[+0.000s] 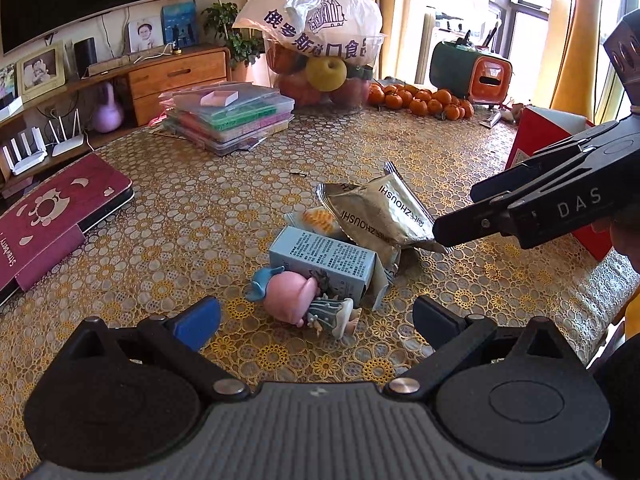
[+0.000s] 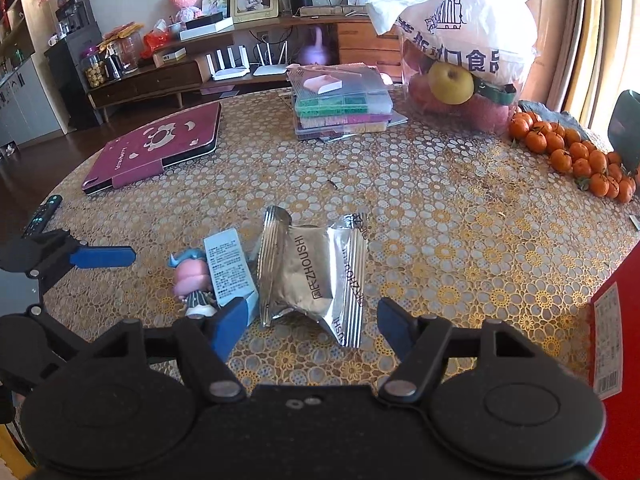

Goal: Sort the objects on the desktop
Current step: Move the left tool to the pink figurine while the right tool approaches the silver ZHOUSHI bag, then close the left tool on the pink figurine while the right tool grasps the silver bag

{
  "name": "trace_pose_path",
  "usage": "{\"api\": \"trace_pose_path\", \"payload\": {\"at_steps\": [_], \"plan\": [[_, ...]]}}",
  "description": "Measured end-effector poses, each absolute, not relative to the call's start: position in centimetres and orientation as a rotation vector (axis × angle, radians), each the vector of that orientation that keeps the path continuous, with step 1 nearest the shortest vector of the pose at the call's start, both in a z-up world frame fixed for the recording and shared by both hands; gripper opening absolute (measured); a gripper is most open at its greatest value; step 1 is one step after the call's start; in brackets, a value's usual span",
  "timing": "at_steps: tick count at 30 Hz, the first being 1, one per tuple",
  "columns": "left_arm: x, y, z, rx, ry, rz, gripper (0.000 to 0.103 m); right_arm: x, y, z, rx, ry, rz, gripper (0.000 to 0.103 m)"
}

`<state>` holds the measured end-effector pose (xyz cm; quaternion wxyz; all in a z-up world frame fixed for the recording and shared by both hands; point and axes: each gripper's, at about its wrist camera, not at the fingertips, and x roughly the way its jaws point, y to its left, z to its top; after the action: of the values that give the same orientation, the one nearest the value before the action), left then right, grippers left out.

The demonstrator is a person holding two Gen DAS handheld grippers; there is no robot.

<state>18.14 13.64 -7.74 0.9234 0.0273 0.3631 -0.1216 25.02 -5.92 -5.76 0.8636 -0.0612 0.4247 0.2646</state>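
Early in the sort, nothing gripped yet: right claw (image 2: 310, 318) gaping empty around the silver snack packet (image 2: 316, 276) mid-tabletop (image 2: 460, 216), left claw (image 1: 316, 318) spread empty, figurine (image 1: 298, 300) at its 12 o'clock against the blue carton (image 1: 324, 258); next, judging so, squeezing the packet's crimped edge gently.

Colours on the table

Gold floral lace cloth (image 2: 440, 216); silver packet (image 2: 312, 276); pale blue box (image 1: 324, 260); pink, teal-haired doll (image 1: 296, 296); maroon case (image 2: 160, 148); orange tangerines (image 2: 576, 156); blue finger pads (image 2: 230, 326).
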Motion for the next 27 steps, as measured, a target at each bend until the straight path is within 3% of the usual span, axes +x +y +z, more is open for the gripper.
{"api": "trace_pose_path", "payload": {"at_steps": [20, 27], "plan": [[20.5, 15.3, -10.7, 0.029, 0.731, -0.321, 0.102, 28.0, -3.7, -8.6, -0.172, 0.930, 0.517, 0.071], [20.9, 15.4, -11.0, -0.007, 0.729, -0.340, 0.086, 28.1, -3.4, -8.9, -0.177, 0.927, 0.515, 0.071]]}}
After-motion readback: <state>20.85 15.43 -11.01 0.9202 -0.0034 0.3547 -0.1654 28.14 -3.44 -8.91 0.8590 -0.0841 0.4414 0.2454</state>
